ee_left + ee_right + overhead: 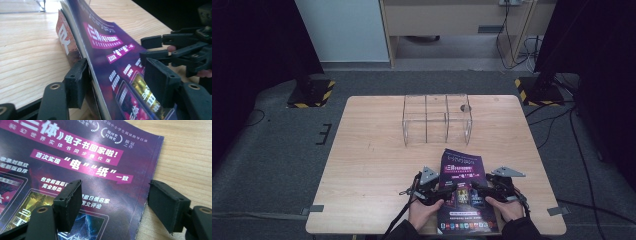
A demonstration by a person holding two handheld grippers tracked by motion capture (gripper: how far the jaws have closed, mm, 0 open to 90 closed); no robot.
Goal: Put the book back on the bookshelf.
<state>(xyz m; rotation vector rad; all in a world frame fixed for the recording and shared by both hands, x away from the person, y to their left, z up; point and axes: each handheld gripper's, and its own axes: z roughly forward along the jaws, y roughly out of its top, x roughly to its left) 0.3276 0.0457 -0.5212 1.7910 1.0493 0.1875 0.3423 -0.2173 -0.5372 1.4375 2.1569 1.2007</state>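
Both grippers work at the magazine [460, 192], probably beginning to lift it.
The left gripper [115, 82] straddles its raised edge with jaws spread; the right gripper [113, 203], also spread, must close next.

Magazine [462, 192] bottom edge cut off at 6 o'clock; cover print too small; forearms cropped.

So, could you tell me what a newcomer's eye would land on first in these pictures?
Probably the purple magazine at the near edge of the wooden table. The left gripper and right gripper meet it from either side; the left gripper view shows its edge lifted between open jaws. Behind it, toward the far edge, stands a clear plastic rack with upright dividers.
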